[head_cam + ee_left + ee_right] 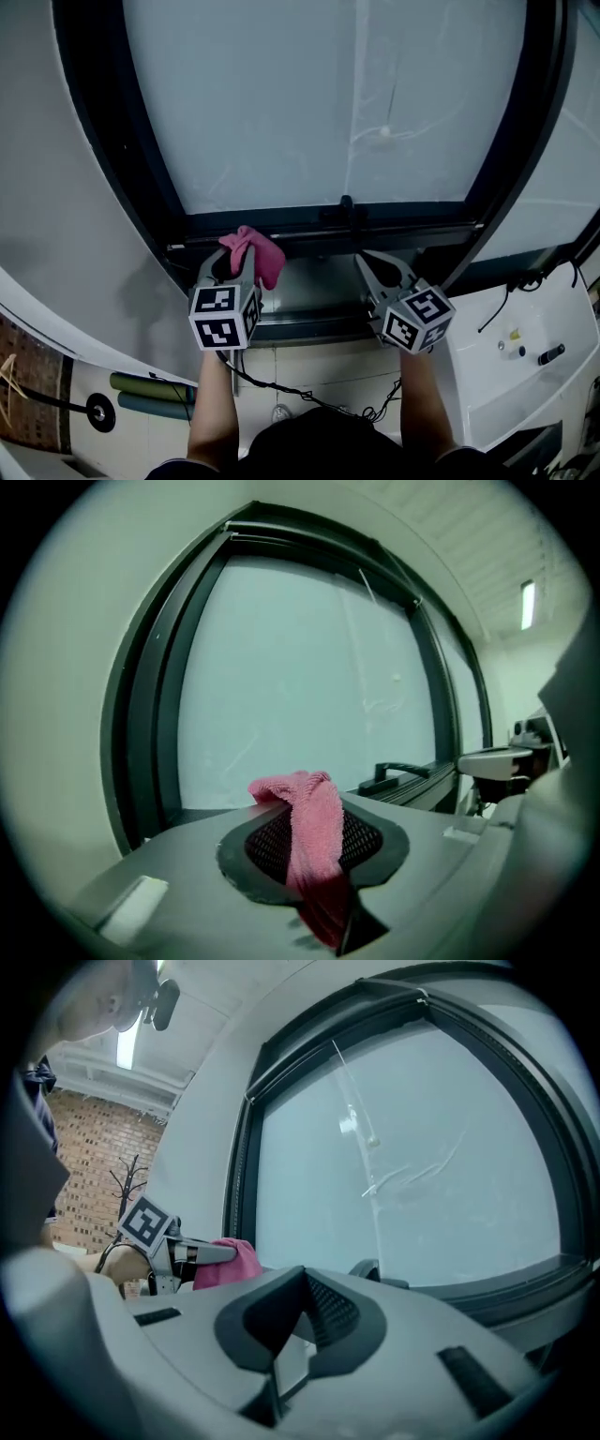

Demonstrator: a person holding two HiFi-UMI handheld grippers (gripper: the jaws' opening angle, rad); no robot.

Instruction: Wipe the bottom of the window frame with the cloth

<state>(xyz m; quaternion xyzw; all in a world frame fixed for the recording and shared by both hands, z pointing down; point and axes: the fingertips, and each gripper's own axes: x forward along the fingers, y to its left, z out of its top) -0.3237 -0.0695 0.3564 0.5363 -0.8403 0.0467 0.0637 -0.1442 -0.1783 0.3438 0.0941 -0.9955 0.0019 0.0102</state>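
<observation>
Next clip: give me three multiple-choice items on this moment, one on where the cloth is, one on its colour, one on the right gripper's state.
1. Where is the cloth?
A. in the left gripper
B. on the floor
C. on a chair

2. What colour is it?
A. blue
B. pink
C. white

3. The right gripper is:
A. gripping the cloth
B. gripping a bottle
C. empty

Answers: A, the left gripper's jaws pinch the cloth; B, it shows pink in every view; C, nothing stands between the right gripper's jaws.
</observation>
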